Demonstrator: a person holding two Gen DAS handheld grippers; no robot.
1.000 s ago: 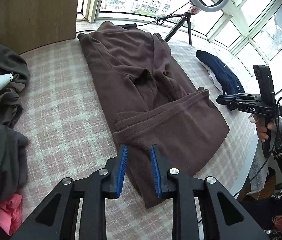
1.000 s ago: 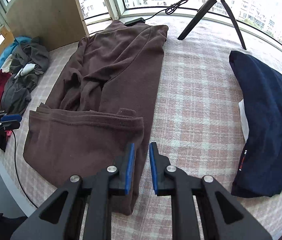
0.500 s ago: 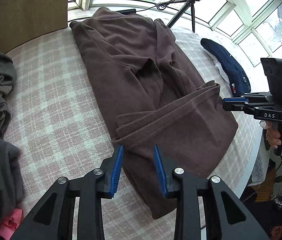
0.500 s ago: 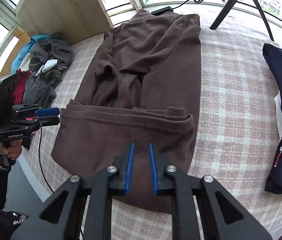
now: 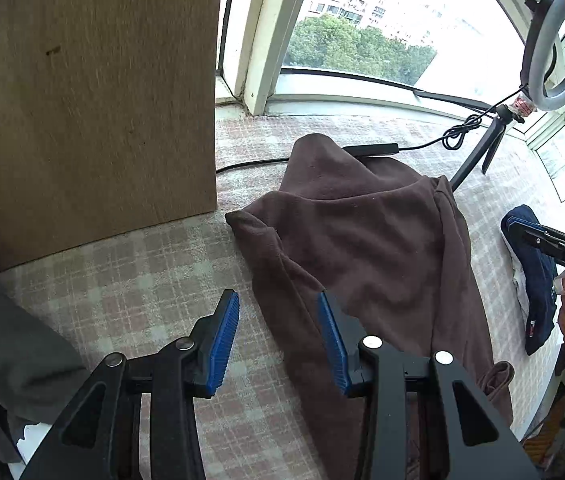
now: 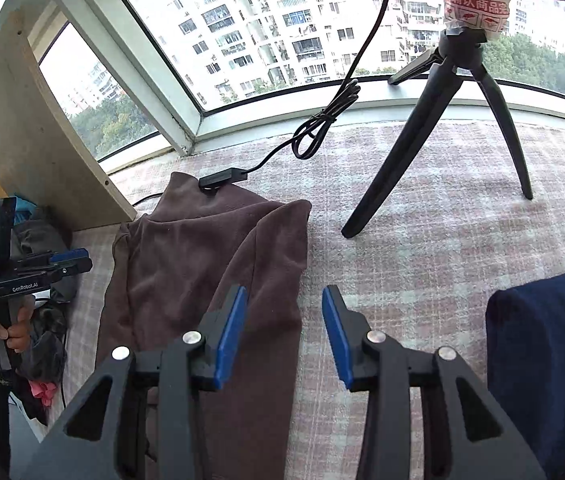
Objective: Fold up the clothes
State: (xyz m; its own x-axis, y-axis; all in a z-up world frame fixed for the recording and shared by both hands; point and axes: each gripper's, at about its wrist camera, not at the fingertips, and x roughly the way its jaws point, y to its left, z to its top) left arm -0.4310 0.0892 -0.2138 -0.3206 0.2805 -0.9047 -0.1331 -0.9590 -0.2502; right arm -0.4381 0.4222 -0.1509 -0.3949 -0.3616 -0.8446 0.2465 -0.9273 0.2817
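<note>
two tools (image 5: pixel 278 336) (image 6: pixel 284 334) gape over one brown garment (image 5: pixel 370 248).

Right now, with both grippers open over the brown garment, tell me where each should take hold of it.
Judging by its lie, take the brown garment at its two far corners: left gripper on the left corner, right gripper on the right corner. Both edges lie flat and exposed on the checked cloth; approach low from outside.

Both handheld grippers, the left gripper (image 5: pixel 278 338) and right gripper (image 6: pixel 284 334), have black skeletal frames, silver screws and ribbed blue jaws, one body lettered "GenRobot.AI", the other "DAS", beaded dark cuffs
</note>
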